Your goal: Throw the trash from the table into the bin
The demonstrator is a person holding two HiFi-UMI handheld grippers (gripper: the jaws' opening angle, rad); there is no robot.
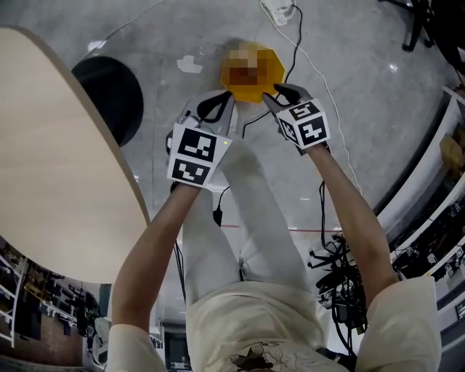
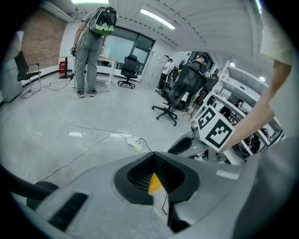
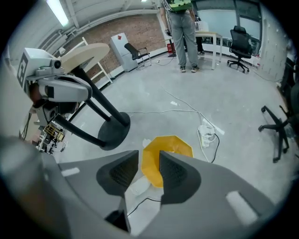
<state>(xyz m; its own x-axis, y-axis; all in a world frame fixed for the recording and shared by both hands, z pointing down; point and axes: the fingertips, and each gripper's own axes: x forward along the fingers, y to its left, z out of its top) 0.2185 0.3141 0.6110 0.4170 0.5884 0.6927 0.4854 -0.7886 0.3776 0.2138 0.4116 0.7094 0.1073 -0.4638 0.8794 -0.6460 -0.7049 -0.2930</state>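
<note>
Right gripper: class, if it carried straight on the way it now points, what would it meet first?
Most likely the yellow bin on the floor: the right gripper points steeply down, and the bin shows in the gap between its parted, empty jaws. How far below it lies is unclear.

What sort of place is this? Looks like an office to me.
Probably an open-plan office or lab: swivel office chairs, a white desk, and a power strip lying on bare concrete floor.

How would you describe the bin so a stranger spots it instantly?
Find the wooden table and its round black base. Next to that base stands the bin: the only yellow, eight-sided thing, unlike the white power strip nearby.
</note>
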